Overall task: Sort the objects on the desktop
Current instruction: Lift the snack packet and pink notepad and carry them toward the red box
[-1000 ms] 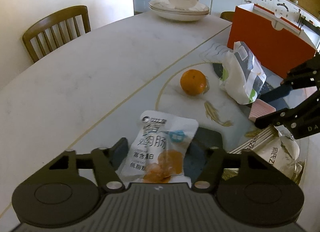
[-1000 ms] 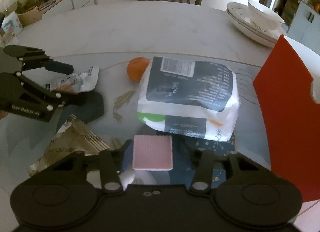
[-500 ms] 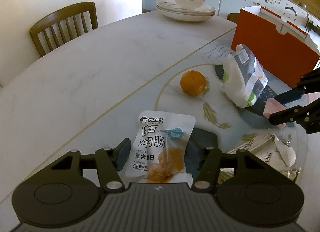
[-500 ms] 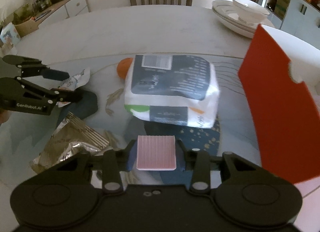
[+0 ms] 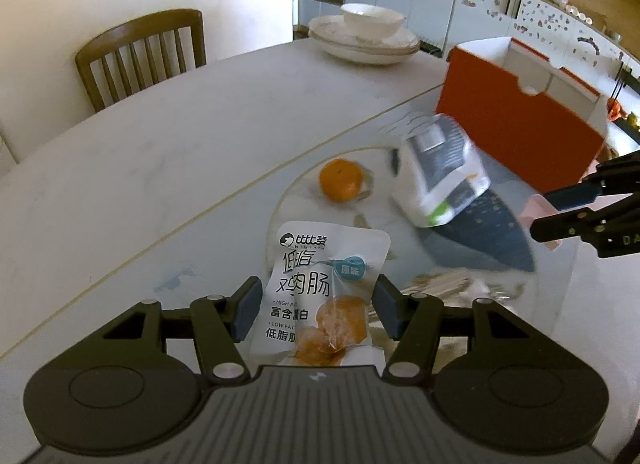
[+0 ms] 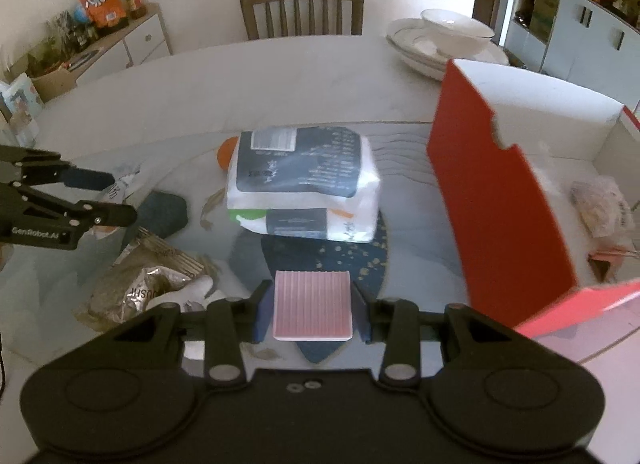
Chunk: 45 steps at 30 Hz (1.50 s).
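So right now I've got something in both hands. My right gripper (image 6: pixel 313 310) is clamped on a little pink ribbed pad (image 6: pixel 312 305), lifted off the table and sitting just this side of the red box (image 6: pixel 500 200). The box is open on top with a couple of wrappers already lying inside, so I'm reading this as the carry-to-the-box step, maybe a third of the way through the sort.

My left gripper (image 5: pixel 316 309) has the white snack pouch (image 5: pixel 320 296) between its fingers. The fingers look set fairly wide around the pouch, and I honestly can't tell whether they're pinching it or just straddling it.

Still out on the table: the orange (image 5: pixel 341 179), the big white-and-navy bag (image 6: pixel 304 180) and a crumpled foil wrapper (image 6: pixel 148 284).

Next move, I reckon: swing the pad right and up over the red wall, then let go. The wall is tall, so it needs height first.
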Motion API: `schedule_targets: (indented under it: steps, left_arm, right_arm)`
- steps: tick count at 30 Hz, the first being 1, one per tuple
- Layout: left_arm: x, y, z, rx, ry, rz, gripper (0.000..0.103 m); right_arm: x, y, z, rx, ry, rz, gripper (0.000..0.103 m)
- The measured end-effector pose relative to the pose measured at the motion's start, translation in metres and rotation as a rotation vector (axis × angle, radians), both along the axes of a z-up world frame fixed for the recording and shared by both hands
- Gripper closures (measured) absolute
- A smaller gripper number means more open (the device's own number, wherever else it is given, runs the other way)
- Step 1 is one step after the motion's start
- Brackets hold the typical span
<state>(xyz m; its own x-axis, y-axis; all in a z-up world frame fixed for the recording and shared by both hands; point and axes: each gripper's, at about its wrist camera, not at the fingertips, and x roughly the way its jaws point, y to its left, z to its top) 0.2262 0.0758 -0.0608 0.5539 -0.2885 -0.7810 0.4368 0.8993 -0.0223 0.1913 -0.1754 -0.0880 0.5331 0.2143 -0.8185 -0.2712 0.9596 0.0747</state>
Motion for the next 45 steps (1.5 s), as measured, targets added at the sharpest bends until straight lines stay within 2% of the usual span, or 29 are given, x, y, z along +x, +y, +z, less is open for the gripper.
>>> schedule_targets:
  steps: [5,23,30,34,45]
  left_arm:
    - [-0.017,-0.018,0.015,0.012,-0.016,-0.006,0.044]
    - [-0.059,-0.099,0.063,-0.023,-0.077,-0.047,0.044]
    - [-0.063,-0.135,0.084,-0.054,-0.096,-0.062,0.044]
    - [-0.059,-0.158,0.093,-0.084,-0.079,-0.069,0.044]
    - [-0.041,-0.222,0.103,-0.099,-0.101,-0.101,0.044]
  right_arm:
    - [-0.012,-0.012,0.012,0.006,-0.022,-0.005,0.063]
    - [-0.038,-0.067,0.061,0.071,-0.122,-0.017,0.063]
    - [-0.038,-0.095,0.077,0.073,-0.148,0.001,0.063]
    - [-0.035,-0.112,0.083,0.076,-0.165,0.000,0.063]
    - [-0.017,-0.166,0.091,0.079,-0.190,-0.026,0.063]
